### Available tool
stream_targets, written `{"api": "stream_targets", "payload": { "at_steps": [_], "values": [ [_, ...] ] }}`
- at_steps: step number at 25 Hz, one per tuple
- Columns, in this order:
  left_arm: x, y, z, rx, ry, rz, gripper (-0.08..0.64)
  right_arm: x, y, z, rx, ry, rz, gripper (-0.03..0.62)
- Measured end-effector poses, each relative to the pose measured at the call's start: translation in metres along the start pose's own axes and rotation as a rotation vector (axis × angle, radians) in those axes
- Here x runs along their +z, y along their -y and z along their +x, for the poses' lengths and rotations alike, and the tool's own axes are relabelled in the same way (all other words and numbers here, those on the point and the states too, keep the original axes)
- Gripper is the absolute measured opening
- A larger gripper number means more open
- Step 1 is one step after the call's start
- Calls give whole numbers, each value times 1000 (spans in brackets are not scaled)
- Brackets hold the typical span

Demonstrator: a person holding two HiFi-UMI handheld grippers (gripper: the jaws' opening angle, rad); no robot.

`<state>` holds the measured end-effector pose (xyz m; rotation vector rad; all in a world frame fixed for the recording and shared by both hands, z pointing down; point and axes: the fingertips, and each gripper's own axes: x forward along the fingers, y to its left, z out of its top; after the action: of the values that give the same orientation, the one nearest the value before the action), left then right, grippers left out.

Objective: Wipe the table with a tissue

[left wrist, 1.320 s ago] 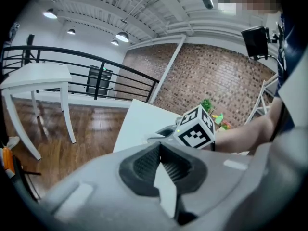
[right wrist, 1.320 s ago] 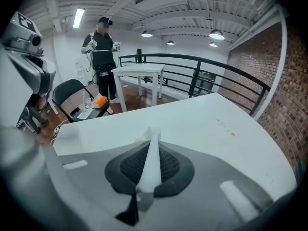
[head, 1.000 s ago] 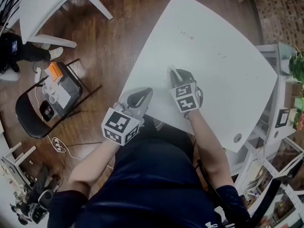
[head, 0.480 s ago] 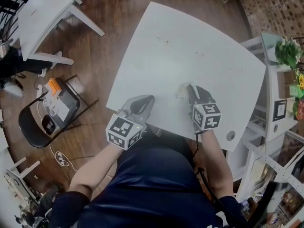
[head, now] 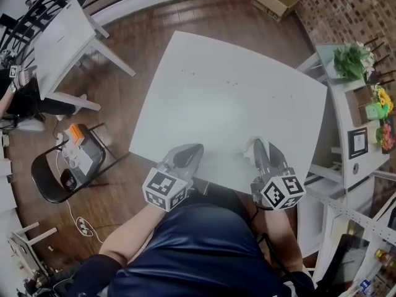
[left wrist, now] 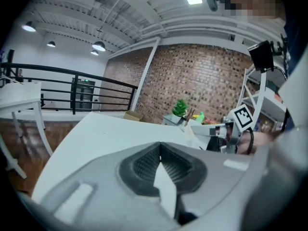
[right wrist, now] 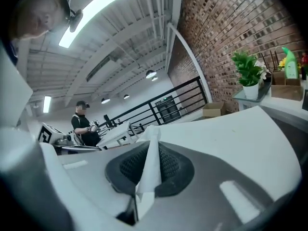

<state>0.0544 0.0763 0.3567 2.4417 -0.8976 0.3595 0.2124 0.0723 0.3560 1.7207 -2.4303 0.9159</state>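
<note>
1. Right gripper [right wrist: 153,146]: jaws together, clamped on the tissue [right wrist: 150,170]. The sheet runs as a thin folded strip down the seam between the pads and stands out past the tips.
2. Left gripper [left wrist: 160,147]: jaws together. A narrow white sliver shows in the seam. Whether it is tissue cannot be told.
3. Table [head: 229,91]: white top with a few small dark specks in its far half.
4. Position, head view: both grippers sit at the near edge of the table, the left one left of centre and the right one toward the near right corner. The tissue bunches at the right gripper's tip, over the tabletop.
5. Change from one second ago:
   - The right gripper has shifted right along the near edge.
   - The tissue was barely visible under the right tip. It now shows as a loose white bunch.
   - The gap between the two grippers has widened.
   - The left gripper stays at the near edge, jaws unchanged.
6. Surroundings: a black chair [head: 59,175] stands on the wood floor at left.
</note>
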Motion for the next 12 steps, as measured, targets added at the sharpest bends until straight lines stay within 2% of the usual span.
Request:
{"api": "stream_targets", "payload": {
  "at_steps": [7,12],
  "values": [
    [16,35,-12,-53,49,35,2,37,-24,-52,-28,148,-92,12],
    [38,35,-26,-112,83,62,3,61,-57,-67,-66,230,-170,12]
  ]
}}
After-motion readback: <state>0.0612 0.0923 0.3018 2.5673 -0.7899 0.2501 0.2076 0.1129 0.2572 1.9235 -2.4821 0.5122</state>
